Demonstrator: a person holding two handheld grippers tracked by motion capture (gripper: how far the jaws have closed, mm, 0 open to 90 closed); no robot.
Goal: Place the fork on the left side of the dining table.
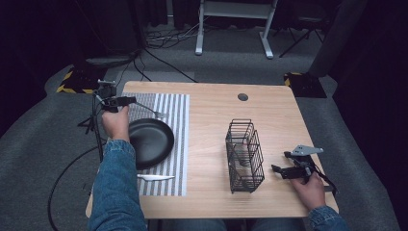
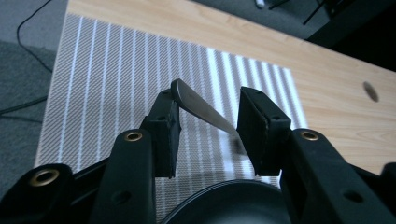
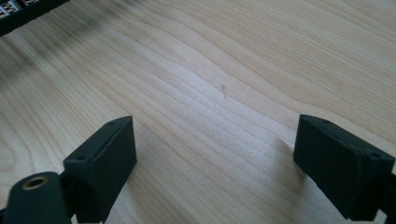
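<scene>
The wooden table stands on grey carpet, its top pale with a small round hole near the far edge; a striped placemat covers the left part, running from near the far edge to near the front; a black plate sits on the placemat, and a white knife lies on the mat just in front of it; a black wire basket stands upright on bare wood right of centre.

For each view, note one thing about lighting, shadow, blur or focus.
High view: the room beyond the table is dark. Left gripper view: the fork handle is sharp, the near black fingers soft. Right gripper view: wood grain blurs toward the top left; the fingers cast faint shadows.
</scene>
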